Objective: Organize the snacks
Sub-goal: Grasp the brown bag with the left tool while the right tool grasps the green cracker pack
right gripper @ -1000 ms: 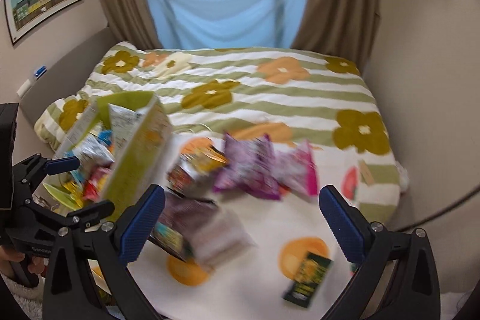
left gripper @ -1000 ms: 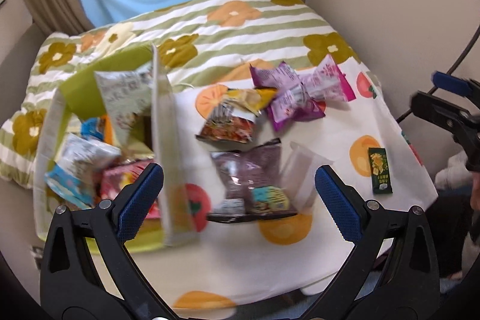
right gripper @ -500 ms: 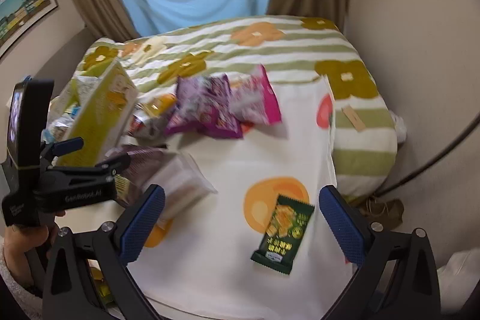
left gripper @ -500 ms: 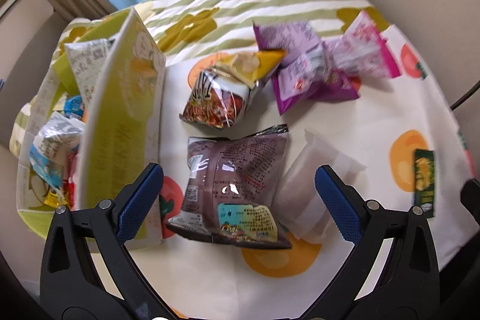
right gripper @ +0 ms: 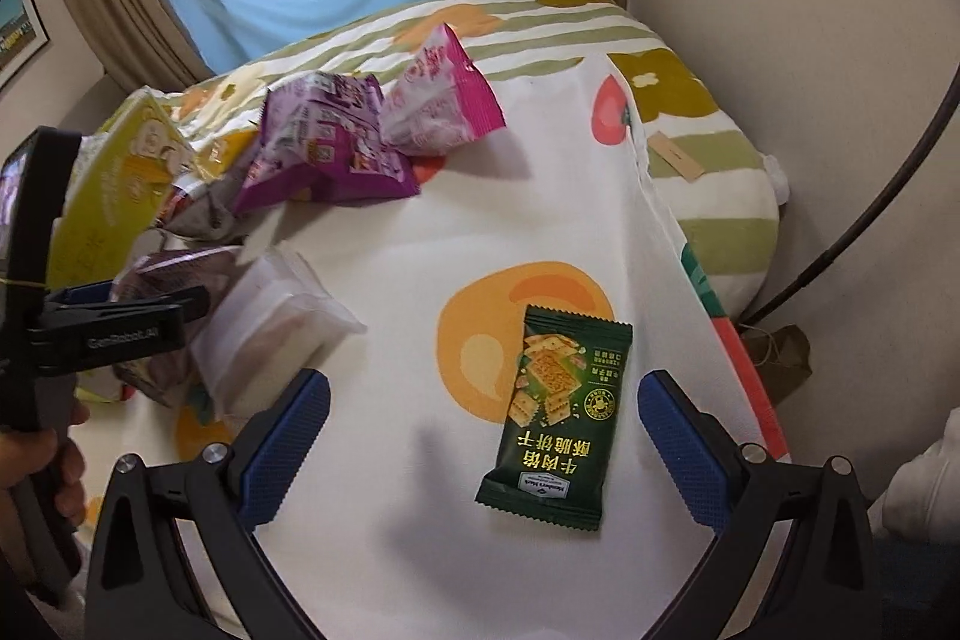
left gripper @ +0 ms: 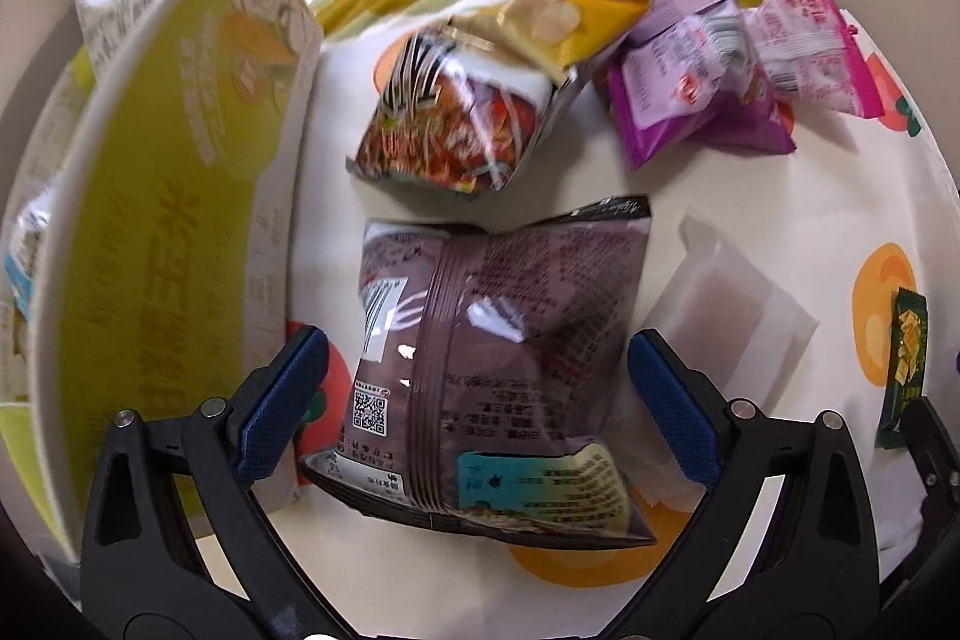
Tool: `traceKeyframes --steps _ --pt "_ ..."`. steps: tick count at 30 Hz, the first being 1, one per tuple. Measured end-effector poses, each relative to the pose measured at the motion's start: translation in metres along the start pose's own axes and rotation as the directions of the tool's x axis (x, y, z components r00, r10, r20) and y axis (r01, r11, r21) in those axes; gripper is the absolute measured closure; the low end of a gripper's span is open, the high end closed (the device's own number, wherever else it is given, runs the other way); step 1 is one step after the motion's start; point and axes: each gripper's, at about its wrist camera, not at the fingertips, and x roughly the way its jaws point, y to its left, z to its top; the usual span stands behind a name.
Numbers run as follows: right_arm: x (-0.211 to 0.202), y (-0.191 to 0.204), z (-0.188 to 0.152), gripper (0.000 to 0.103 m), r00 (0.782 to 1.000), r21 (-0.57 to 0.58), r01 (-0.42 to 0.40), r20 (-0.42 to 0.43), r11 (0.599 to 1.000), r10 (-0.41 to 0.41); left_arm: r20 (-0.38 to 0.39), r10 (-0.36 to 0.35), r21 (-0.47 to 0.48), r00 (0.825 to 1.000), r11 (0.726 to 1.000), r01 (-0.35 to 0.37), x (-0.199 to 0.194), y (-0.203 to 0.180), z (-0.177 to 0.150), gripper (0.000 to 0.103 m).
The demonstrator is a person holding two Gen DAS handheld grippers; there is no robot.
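1. Done so far, as I judge it: the yellow-green box [left gripper: 150,244] at the left edge of the cloth [right gripper: 540,232] already holds several packets; only their tops show over its wall, so I cannot count them.
2. Left on the cloth: a brown bag [left gripper: 492,358] lies near the front edge just beside the box; a clear pouch [left gripper: 732,316] touches its right side; a red bag [left gripper: 456,124] and a yellow bag [left gripper: 576,22] sit behind it; a purple bag [right gripper: 324,142] and a pink bag [right gripper: 438,100] lie toward the back; a green cracker pack [right gripper: 558,412] lies alone near the right edge.
3. Left gripper [left gripper: 480,400]: jaws wide and closing, with the brown bag between them; the pads do not press it yet.
4. Right gripper [right gripper: 480,442]: jaws wide apart and empty, above the cracker pack, which lies between them but untouched.
5. Judgement: sorting is partway through, with seven loose snacks left to go in the box. The brown bag and the cracker pack look next.
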Motion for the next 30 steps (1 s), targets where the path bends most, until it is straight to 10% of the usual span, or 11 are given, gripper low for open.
traceKeyframes --steps 7,10,30 --pt "0.016 0.001 -0.007 0.001 0.993 0.001 0.118 -0.022 0.993 -0.118 -0.039 -0.126 -0.070 0.991 0.990 0.124 0.014 0.017 -0.002 0.007" --pt "0.019 0.001 -0.007 0.002 0.989 0.006 0.145 -0.016 0.989 -0.145 -0.052 -0.194 -0.102 0.980 0.977 0.188 0.018 0.021 -0.003 0.025" --pt "0.037 -0.006 -0.014 0.053 0.980 0.042 0.185 -0.079 0.982 -0.182 0.002 -0.125 0.035 0.992 0.992 0.125 -0.008 0.009 -0.014 0.038"
